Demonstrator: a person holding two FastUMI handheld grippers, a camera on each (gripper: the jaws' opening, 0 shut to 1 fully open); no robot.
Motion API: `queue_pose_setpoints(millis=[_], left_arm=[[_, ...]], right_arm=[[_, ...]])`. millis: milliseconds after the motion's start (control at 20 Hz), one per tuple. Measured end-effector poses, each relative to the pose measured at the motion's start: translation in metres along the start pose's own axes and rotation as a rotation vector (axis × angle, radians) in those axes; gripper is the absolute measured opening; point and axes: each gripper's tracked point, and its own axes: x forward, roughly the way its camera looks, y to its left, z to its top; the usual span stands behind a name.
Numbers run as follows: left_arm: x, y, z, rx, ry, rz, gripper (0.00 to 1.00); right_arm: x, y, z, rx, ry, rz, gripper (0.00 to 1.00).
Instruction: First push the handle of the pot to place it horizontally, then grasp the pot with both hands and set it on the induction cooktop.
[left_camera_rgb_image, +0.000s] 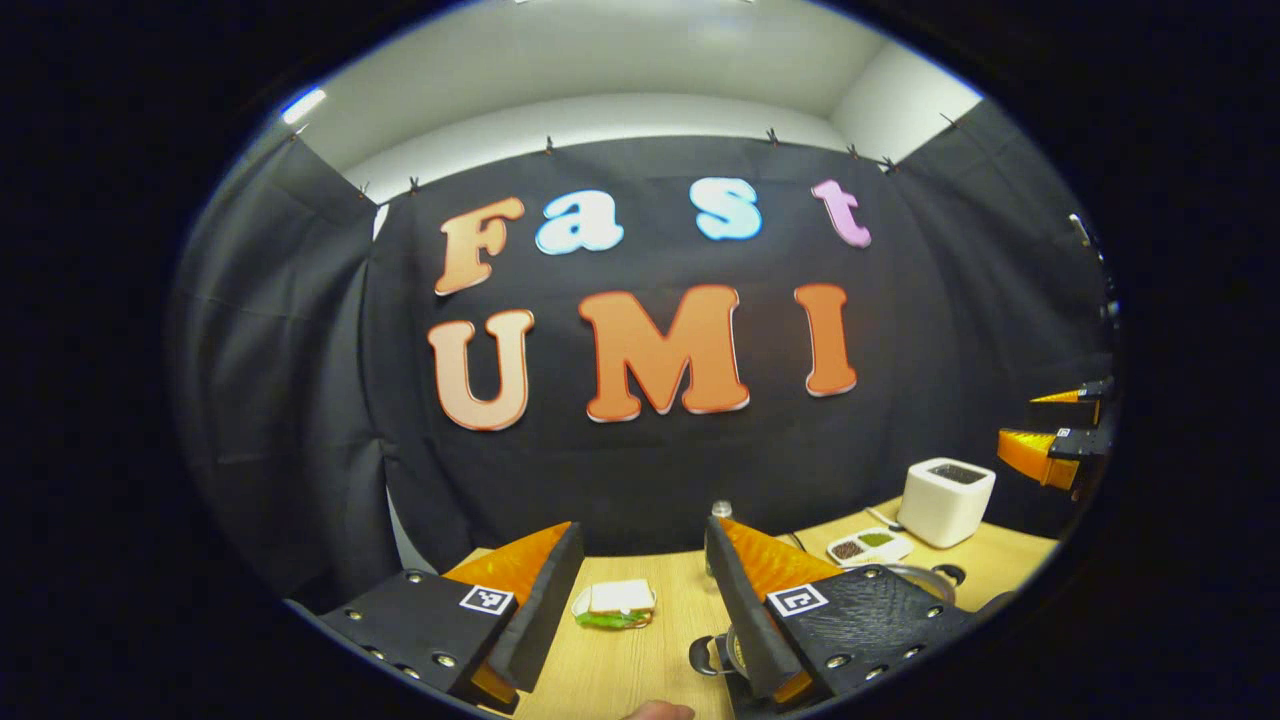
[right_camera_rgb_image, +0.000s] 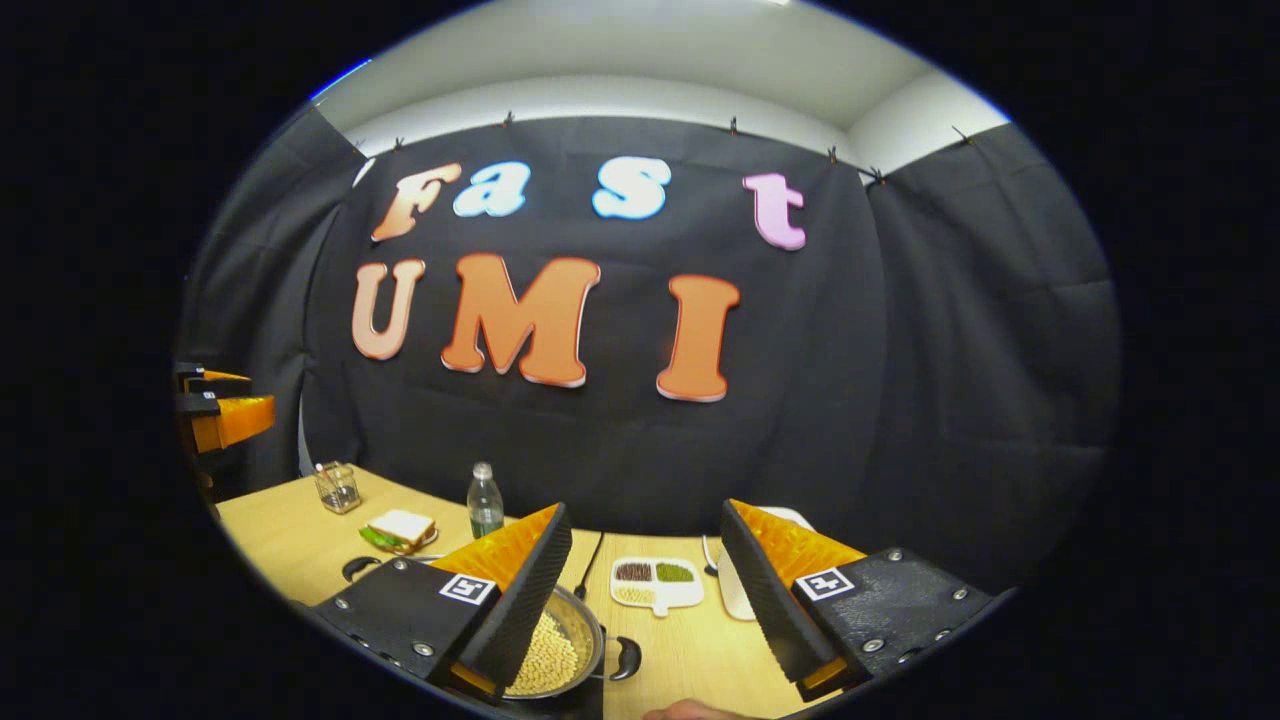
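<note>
Two hand-held grippers, both held above a pale wooden tabletop (right_camera_rgb_image: 280, 540). Left hand-held gripper (left_camera_rgb_image: 642, 570) wide open, nothing between its fingers; right hand-held gripper (right_camera_rgb_image: 645, 570) likewise spread wide, gripping nothing. Each seen again from the other's camera, small at the edge of the frame.

One pot (right_camera_rgb_image: 565, 645), metal, filled with pale round beans, standing on the tabletop under the right hand-held gripper's left finger. Two dark side handles in the right gripper view: one (right_camera_rgb_image: 625, 658) on the near right of the rim, one (right_camera_rgb_image: 358, 566) poking out on the far left. In the left gripper view the same pot mostly hidden behind the right finger, just a rim arc (left_camera_rgb_image: 925, 578) and a dark handle (left_camera_rgb_image: 706, 655) showing. Cooktop not identifiable in either view.

One sandwich (left_camera_rgb_image: 615, 603) on a small plate, near the pot, apart from it. One white tray (right_camera_rgb_image: 655, 582) with three compartments of dark, green and pale grains, just beyond the pot. One plastic bottle (right_camera_rgb_image: 485, 500) upright near the back wall.

Particular to the right gripper view: one clear glass (right_camera_rgb_image: 337, 487) at the far left, a dark utensil (right_camera_rgb_image: 590, 562) lying between pot and tray, the beans inside the pot.

Particular to the left gripper view: one white box-shaped container (left_camera_rgb_image: 945, 500) in full, dark at the top, behind the tray.

One fingertip (left_camera_rgb_image: 655, 711) at the bottom edge of each view.
</note>
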Motion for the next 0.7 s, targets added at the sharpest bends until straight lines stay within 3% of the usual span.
queue_pose_setpoints(millis=[200,400,550,700], left_arm=[[-0.036,0.048,0.078,0.009,-0.122,0.098,0.77],[-0.072,0.094,0.133,-0.079,-0.163,0.135,0.77],[-0.094,0.143,0.162,-0.111,-0.196,0.212,0.77],[-0.116,0.173,0.172,-0.129,-0.207,0.268,0.75]], right_arm=[[-0.027,-0.021,0.076,-0.034,-0.147,-0.009,0.95],[-0.056,-0.036,0.136,0.010,-0.242,-0.002,0.97],[-0.072,-0.051,0.167,0.017,-0.284,-0.001,0.93],[-0.087,-0.056,0.192,0.057,-0.317,0.007,0.95]])
